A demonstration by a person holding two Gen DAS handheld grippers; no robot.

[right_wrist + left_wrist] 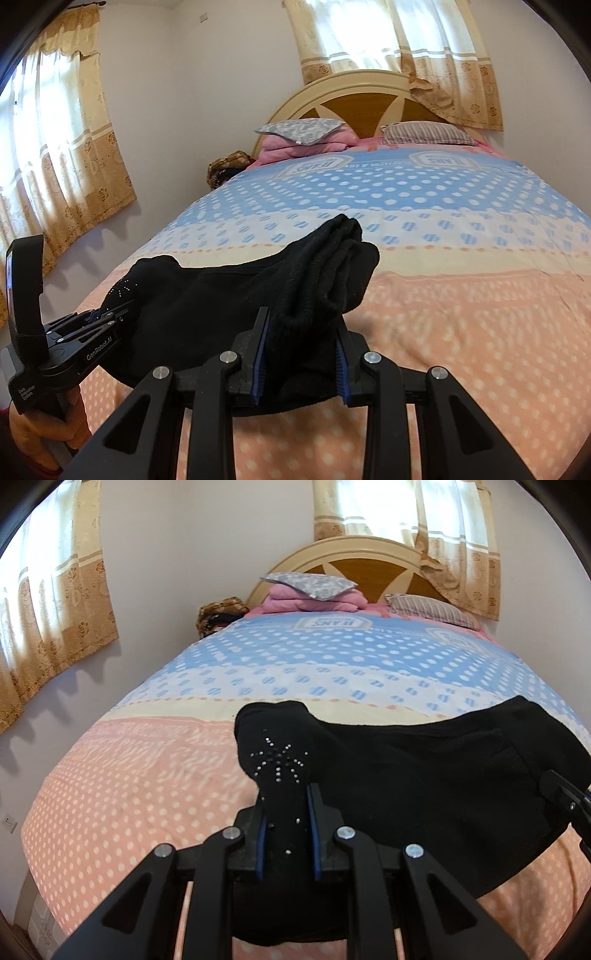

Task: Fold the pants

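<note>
The black pants [424,775] hang stretched between my two grippers above the near end of the bed. My left gripper [286,801] is shut on the end with a rhinestone star pattern [279,762]. My right gripper [301,332] is shut on the bunched, layered other end of the pants [325,266]. In the right wrist view the left gripper [107,314] shows at the far left, gripping the fabric. In the left wrist view the right gripper's edge [569,794] shows at the far right.
The bed [147,775] has a pink, cream and blue dotted cover. Folded pink blankets with a grey pillow [310,587] and a striped pillow [432,611] lie by the headboard [354,554]. Curtains [55,602] hang on the left wall and behind the bed.
</note>
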